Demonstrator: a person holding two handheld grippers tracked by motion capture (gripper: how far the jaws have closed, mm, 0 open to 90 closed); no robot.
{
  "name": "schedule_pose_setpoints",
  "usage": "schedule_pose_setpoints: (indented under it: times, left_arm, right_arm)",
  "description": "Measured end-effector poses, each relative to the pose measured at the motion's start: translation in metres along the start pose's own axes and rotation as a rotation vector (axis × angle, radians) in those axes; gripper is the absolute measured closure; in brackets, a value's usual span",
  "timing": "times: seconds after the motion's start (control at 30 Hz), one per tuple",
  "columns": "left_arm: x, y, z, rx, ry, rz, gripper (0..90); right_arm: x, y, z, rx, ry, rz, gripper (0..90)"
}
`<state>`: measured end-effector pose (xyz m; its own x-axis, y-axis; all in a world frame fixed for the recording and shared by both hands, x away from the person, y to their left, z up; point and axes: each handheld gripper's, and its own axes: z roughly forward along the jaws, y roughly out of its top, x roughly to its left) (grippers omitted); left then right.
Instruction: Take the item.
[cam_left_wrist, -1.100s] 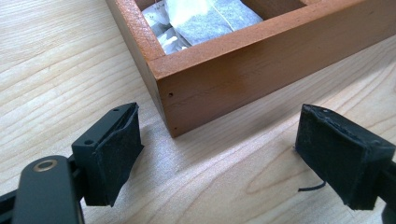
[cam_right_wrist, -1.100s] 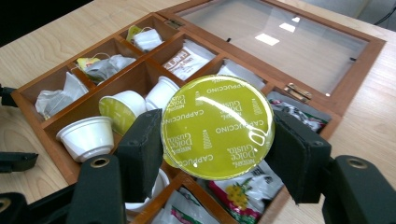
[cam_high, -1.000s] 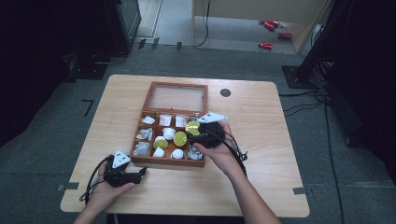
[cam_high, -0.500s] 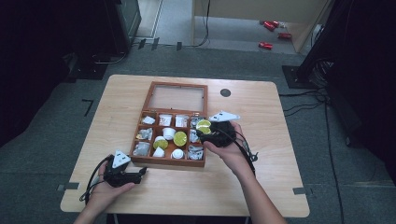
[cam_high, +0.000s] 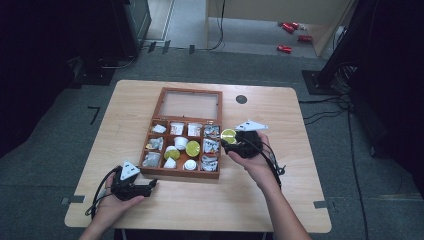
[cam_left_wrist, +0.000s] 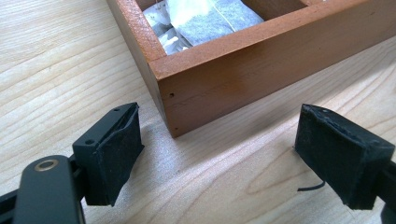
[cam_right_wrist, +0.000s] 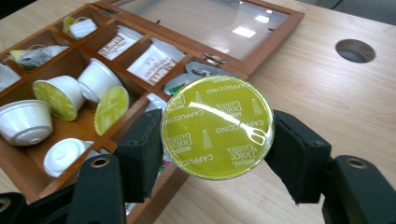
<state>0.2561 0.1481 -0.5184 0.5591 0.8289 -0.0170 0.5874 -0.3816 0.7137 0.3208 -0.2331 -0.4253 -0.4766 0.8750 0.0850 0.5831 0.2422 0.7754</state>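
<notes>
A wooden compartment box (cam_high: 155, 173) with its glass lid laid open sits mid-table. It holds tea bags and several white coffee capsules with green lids. My right gripper (cam_high: 228, 140) is shut on a green-lidded capsule (cam_high: 228, 136), held just off the box's right edge. In the right gripper view the capsule (cam_right_wrist: 217, 127) sits between both pads, its lid facing the camera. My left gripper (cam_high: 150, 187) rests on the table at the box's front left corner (cam_left_wrist: 170, 100), jaws open with nothing between them.
A round hole (cam_high: 241, 99) is in the tabletop behind the right gripper. Bare table lies right of and in front of the box. Black cables trail from both grippers.
My right gripper has carried the green-lidded capsule rightward, from over the box's right compartments to just past its right edge. The left gripper has stayed put.
</notes>
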Motion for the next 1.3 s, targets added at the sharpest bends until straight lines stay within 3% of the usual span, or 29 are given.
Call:
schedule_pose_setpoints:
  times: [0.77,1.3]
  left_arm:
    - [-0.001,0.0,0.0,0.001,0.006,0.005,15.4]
    - [0.0,0.0,0.0,0.001,0.007,0.006,15.4]
  right_arm:
    - [-0.047,-0.03,-0.005,0.026,-0.089,0.082,38.6]
    - [-0.064,-0.05,0.0,0.049,-0.118,0.115,38.6]
